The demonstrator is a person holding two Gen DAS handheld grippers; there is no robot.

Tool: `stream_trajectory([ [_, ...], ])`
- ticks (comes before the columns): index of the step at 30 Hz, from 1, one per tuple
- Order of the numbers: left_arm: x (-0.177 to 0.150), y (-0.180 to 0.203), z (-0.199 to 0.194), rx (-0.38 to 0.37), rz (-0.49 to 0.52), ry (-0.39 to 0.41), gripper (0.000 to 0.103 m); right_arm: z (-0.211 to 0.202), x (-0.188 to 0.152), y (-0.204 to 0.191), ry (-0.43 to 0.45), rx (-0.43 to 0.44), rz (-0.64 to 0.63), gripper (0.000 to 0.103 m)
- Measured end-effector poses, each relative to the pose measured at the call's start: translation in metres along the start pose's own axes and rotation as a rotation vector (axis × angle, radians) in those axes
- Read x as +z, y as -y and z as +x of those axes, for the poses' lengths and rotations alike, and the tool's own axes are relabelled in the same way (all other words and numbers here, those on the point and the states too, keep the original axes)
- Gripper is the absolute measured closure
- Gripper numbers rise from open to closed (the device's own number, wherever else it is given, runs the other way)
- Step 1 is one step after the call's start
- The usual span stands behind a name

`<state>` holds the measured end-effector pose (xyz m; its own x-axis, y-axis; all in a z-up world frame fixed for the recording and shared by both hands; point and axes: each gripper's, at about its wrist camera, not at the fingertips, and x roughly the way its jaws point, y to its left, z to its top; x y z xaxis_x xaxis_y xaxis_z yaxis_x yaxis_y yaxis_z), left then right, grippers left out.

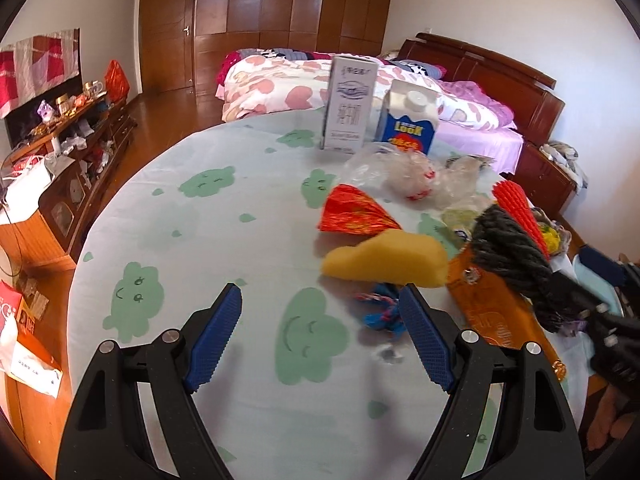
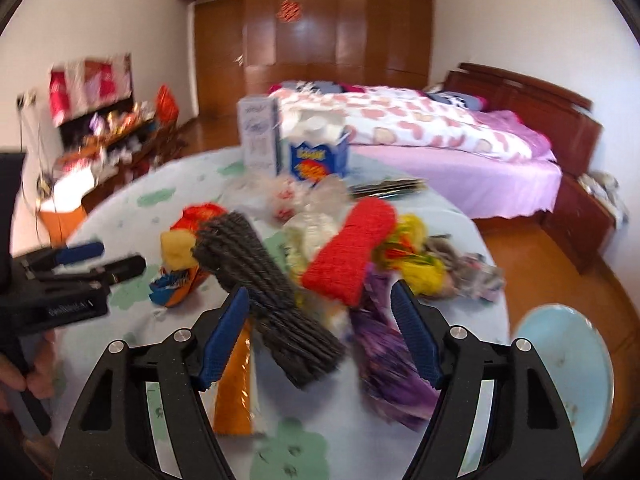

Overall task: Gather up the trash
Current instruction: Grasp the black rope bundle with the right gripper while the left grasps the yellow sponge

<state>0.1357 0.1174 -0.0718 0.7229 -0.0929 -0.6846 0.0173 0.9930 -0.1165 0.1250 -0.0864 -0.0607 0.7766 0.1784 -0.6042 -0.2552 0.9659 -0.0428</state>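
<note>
The bed point(image 1: 360, 80) with its heart-print quilt fills the far side of the room, in front of a wall of wooden wardrobes point(image 1: 280, 4); a cluttered low cabinet point(image 1: 80, 128) runs along the left wall.

Nearer, the round surface point(image 1: 200, 232) wears a pale cloth printed with green clouds, and the trash is heaped on its right half, probably swept together so it can be picked off piece by piece. Two cartons stand upright at the far edge, a tall white one point(image 1: 350, 104) and a blue one point(image 1: 408, 120) just beside it. In front of them lie crumpled clear plastic point(image 1: 400, 172), a red foil wrapper point(image 1: 356, 212) and a yellow sponge point(image 1: 388, 260). A light blue basin point(image 2: 568, 360) sits off the surface's right edge, likely the place for collected items.

The right hand-held gripper point(image 2: 320, 332) has a dark grey bundle of cord point(image 2: 272, 292) lying between its spread fingers; the view is blurred, and I cannot tell whether the pads press on it. The left hand-held gripper point(image 1: 320, 332) stands wide open and empty above bare cloth, close to a small blue scrap point(image 1: 380, 312).
</note>
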Motion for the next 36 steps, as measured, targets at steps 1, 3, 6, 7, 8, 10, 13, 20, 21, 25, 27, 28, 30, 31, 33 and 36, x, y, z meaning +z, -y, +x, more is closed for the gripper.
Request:
stream_trajectory([
  [1,0.001,-0.001,0.001,-0.003,-0.001,0.000,0.024,0.007,0.001,-0.004,-0.021,0.006,-0.021,0.034],
  [3,0.002,-0.004,0.002,-0.003,0.001,0.002,0.024,0.017,0.001,-0.009,-0.056,0.013,-0.037,0.042],
  [6,0.003,-0.007,0.005,-0.026,-0.001,-0.003,0.024,0.030,0.001,-0.008,-0.102,0.046,-0.013,0.071],
  [7,0.004,-0.007,0.006,-0.035,0.001,-0.004,0.024,0.032,0.000,-0.007,-0.110,0.061,0.004,0.071],
  [8,0.005,-0.005,0.005,-0.043,0.010,0.000,0.024,0.032,-0.001,-0.005,-0.109,0.067,0.020,0.074],
  [10,0.005,-0.001,0.004,-0.052,0.024,0.009,0.024,0.029,-0.003,-0.004,-0.099,0.069,0.035,0.076],
  [13,0.009,0.007,-0.002,-0.085,0.032,0.022,0.024,0.014,0.000,0.001,-0.052,0.091,0.077,0.076],
  [20,0.025,0.034,0.014,-0.118,0.038,0.000,0.026,-0.027,0.006,0.017,0.064,0.024,0.149,0.076],
  [21,0.027,0.038,0.020,-0.130,0.024,-0.017,0.026,-0.030,0.005,0.020,0.067,0.014,0.159,0.076],
  [25,0.030,0.049,0.041,-0.102,0.003,-0.067,0.038,-0.039,-0.003,0.038,0.067,-0.018,0.216,0.076],
  [27,0.027,0.048,0.047,-0.076,-0.001,-0.085,0.047,-0.042,-0.009,0.044,0.062,-0.026,0.241,0.076],
  [28,0.026,0.046,0.047,-0.068,-0.004,-0.082,0.050,-0.043,-0.010,0.046,0.060,-0.027,0.245,0.076],
  [30,0.023,0.039,0.043,-0.072,-0.025,-0.069,0.055,-0.046,-0.014,0.048,0.060,-0.031,0.252,0.076],
  [31,0.023,0.036,0.041,-0.073,-0.034,-0.065,0.056,-0.047,-0.015,0.049,0.062,-0.034,0.252,0.076],
  [33,0.022,0.028,0.034,-0.078,-0.057,-0.042,0.058,-0.051,-0.018,0.049,0.074,-0.045,0.250,0.076],
  [36,0.023,0.022,0.019,-0.080,-0.079,-0.002,0.059,-0.058,-0.020,0.050,0.103,-0.061,0.258,0.076],
])
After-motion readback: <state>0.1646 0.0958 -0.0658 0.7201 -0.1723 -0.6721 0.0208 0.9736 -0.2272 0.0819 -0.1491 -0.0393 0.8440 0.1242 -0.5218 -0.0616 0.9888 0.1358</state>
